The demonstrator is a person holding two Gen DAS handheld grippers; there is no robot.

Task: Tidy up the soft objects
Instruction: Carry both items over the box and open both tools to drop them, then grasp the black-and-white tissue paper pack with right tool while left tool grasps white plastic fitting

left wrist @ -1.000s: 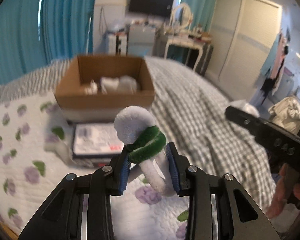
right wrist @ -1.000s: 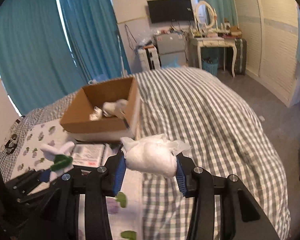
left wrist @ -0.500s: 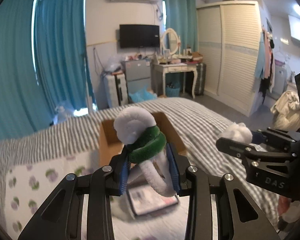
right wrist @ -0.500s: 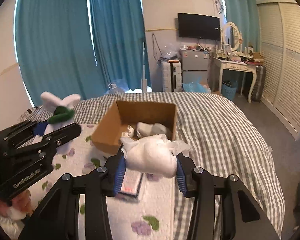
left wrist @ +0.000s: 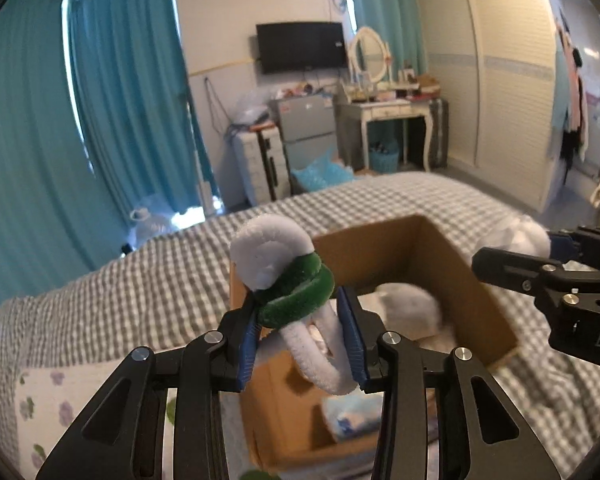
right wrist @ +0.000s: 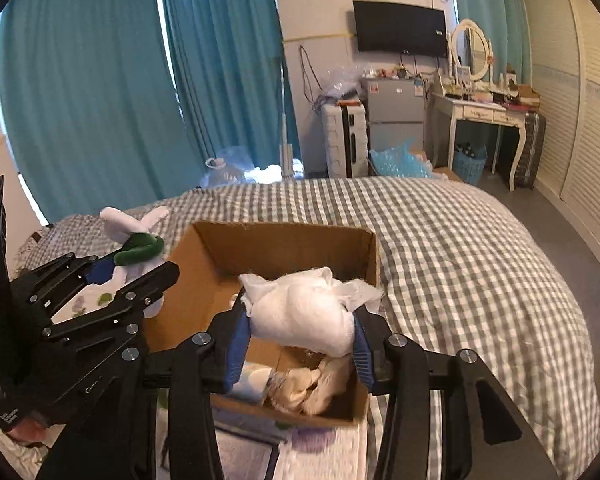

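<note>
Above the cardboard box [right wrist: 284, 248] on the checked bed [right wrist: 460, 240], the right gripper [right wrist: 298, 344] is clamped on a white cloth bundle [right wrist: 304, 312], which hangs over the box's open top where other pale soft items [right wrist: 312, 388] already lie. Just to its left, the left gripper [left wrist: 302, 336] is closed tight on a white plush toy [left wrist: 272, 252] with a green scarf [left wrist: 300, 296], held upright over the near left edge of the box. Behind the bed hang teal curtains [right wrist: 100, 80].
</note>
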